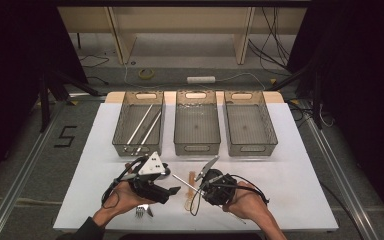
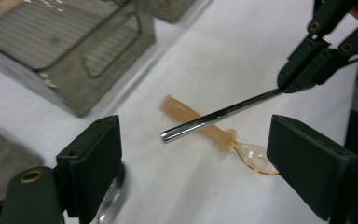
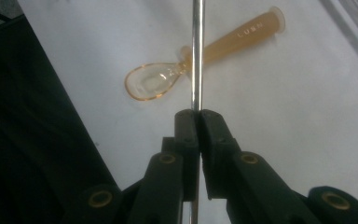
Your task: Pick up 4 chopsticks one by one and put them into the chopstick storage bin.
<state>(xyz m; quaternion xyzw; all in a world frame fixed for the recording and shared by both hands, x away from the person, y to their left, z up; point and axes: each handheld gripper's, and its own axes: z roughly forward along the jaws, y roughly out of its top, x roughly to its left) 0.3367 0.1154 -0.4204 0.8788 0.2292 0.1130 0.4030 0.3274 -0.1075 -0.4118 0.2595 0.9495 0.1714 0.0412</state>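
My right gripper (image 1: 203, 186) (image 3: 198, 116) is shut on a thin metal chopstick (image 1: 184, 181) (image 3: 196, 56), gripping it near one end so the rest juts out toward the left hand. Beneath the chopstick, an amber plastic spoon (image 1: 189, 192) (image 2: 186, 111) (image 3: 154, 81) lies flat on the white table. My left gripper (image 1: 174, 190) (image 2: 193, 140) is open, its jaws wide apart and aimed at the free tip of the chopstick (image 2: 214, 116) with nothing between the pads. The left gripper view also takes in the right gripper (image 2: 303, 77) pinching the chopstick.
Three grey mesh baskets stand in a row at the back: the left one (image 1: 120, 127) holds two metal chopsticks (image 1: 142, 127); the middle (image 1: 196, 145) and right (image 1: 270, 130) look bare. A metal fork (image 1: 141, 211) lies by the left hand near the front edge.
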